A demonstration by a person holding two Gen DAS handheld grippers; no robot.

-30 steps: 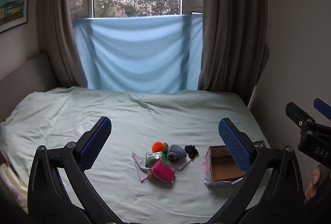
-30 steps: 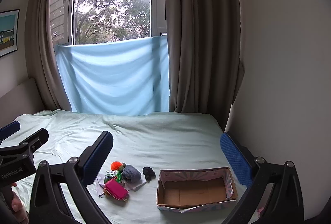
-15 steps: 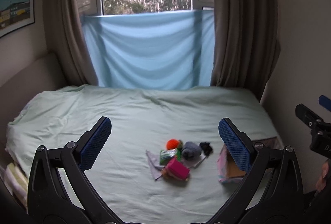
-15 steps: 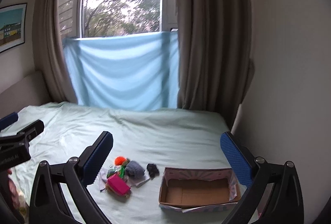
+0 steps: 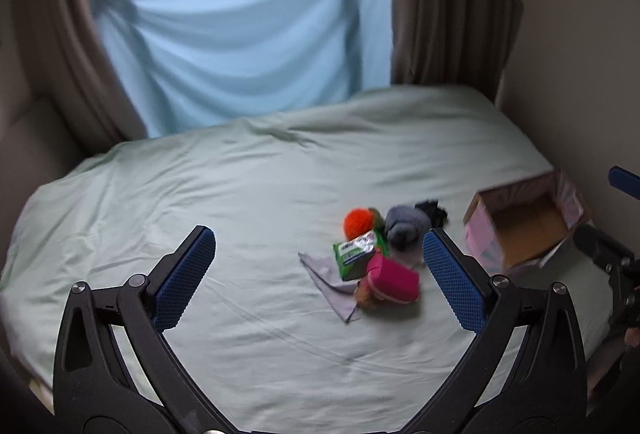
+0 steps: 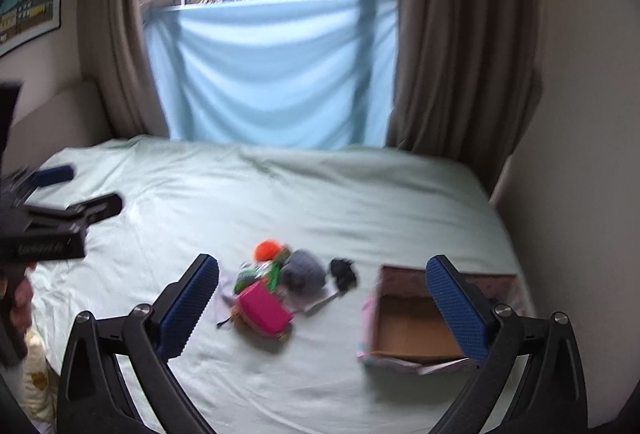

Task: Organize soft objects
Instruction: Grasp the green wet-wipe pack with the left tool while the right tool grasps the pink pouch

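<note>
Both left gripper (image 5: 318,272) and right gripper (image 6: 322,304) spread wide, empty, over bed (image 5: 200,193); blurred soft pile (image 5: 376,254), perhaps socks, beside cardboard box (image 6: 412,330).

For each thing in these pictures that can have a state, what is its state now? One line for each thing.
Open-top cardboard box with pink outside: upright on the bed, empty.
Left gripper: open, holds nothing.
Right gripper: open, holds nothing.
Pink rectangular pouch: lying on the bed, in the pile.
Orange fluffy ball: in the pile, outside the box.
Small black cloth item: crumpled, between pile and box.
</note>
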